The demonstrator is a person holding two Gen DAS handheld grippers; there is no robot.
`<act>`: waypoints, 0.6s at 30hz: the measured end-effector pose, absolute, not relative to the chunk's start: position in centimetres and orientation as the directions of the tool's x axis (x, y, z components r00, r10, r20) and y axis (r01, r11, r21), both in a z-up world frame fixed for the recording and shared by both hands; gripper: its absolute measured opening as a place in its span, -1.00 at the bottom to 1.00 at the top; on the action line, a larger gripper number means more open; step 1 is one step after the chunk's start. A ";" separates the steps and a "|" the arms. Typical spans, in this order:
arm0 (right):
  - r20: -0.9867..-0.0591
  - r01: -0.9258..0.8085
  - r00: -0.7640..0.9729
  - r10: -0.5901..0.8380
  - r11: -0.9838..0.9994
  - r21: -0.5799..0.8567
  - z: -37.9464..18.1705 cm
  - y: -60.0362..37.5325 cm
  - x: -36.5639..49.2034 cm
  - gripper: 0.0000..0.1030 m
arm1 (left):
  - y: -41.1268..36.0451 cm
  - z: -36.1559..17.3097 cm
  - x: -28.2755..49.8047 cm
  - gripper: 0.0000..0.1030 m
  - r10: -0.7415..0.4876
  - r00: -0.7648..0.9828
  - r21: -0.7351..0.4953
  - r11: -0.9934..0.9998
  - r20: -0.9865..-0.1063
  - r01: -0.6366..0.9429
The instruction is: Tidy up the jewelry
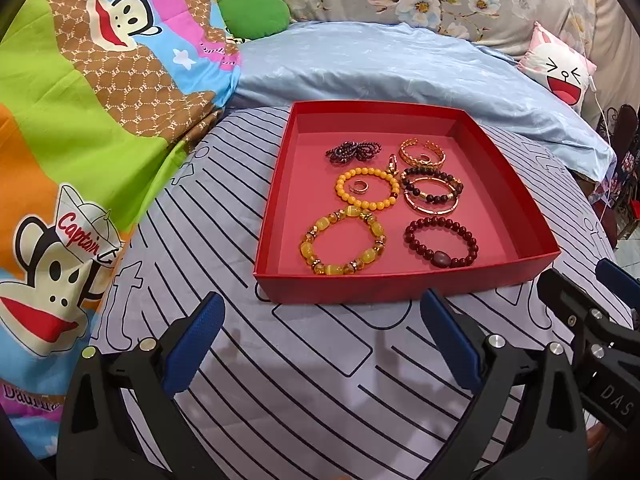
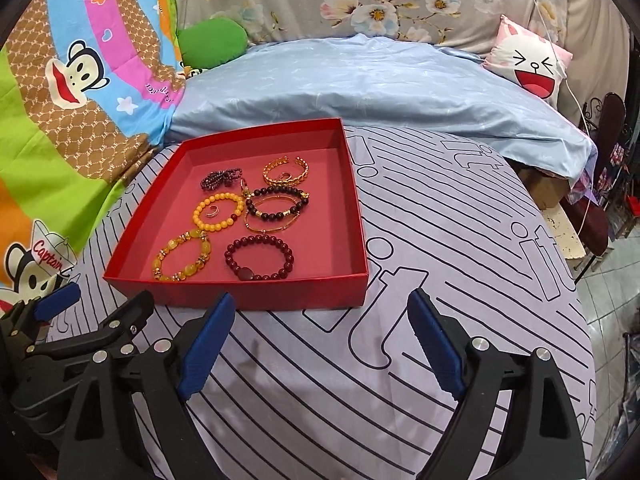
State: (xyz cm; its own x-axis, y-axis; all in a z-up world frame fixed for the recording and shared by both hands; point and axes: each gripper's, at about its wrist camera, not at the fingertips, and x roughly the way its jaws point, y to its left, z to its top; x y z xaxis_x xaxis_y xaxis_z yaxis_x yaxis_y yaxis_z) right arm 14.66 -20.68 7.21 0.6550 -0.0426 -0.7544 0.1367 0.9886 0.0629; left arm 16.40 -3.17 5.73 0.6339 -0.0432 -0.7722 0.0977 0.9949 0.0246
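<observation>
Looks nearly done: bracelets and rings all lying inside red tray on striped bed sheet, nothing loose outside. Left tongs and right tongs both spread wide, empty, at 6 o'clock of tray. Left, at most: tidying spacing.

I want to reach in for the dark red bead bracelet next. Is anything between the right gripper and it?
Only the red box's near wall. The right gripper hangs open over the striped sheet, and the dark red bead bracelet lies uncovered just behind that wall.
</observation>
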 end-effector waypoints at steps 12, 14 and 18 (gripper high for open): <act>-0.748 0.136 0.664 -0.019 0.986 0.095 6.9 -20.8 14.6 0.87 | -2.7 5.6 16.4 0.82 -0.035 0.633 0.016 0.997 -0.773 0.075; -0.747 0.136 0.664 -0.016 0.986 0.100 6.9 -20.8 14.6 0.87 | -2.7 5.5 16.5 0.82 -0.035 0.632 0.015 0.997 -0.774 0.074; -0.754 0.138 0.657 -0.020 0.986 0.095 6.6 -20.7 14.8 0.87 | -2.7 5.5 16.5 0.82 -0.031 0.630 0.020 0.997 -0.776 0.073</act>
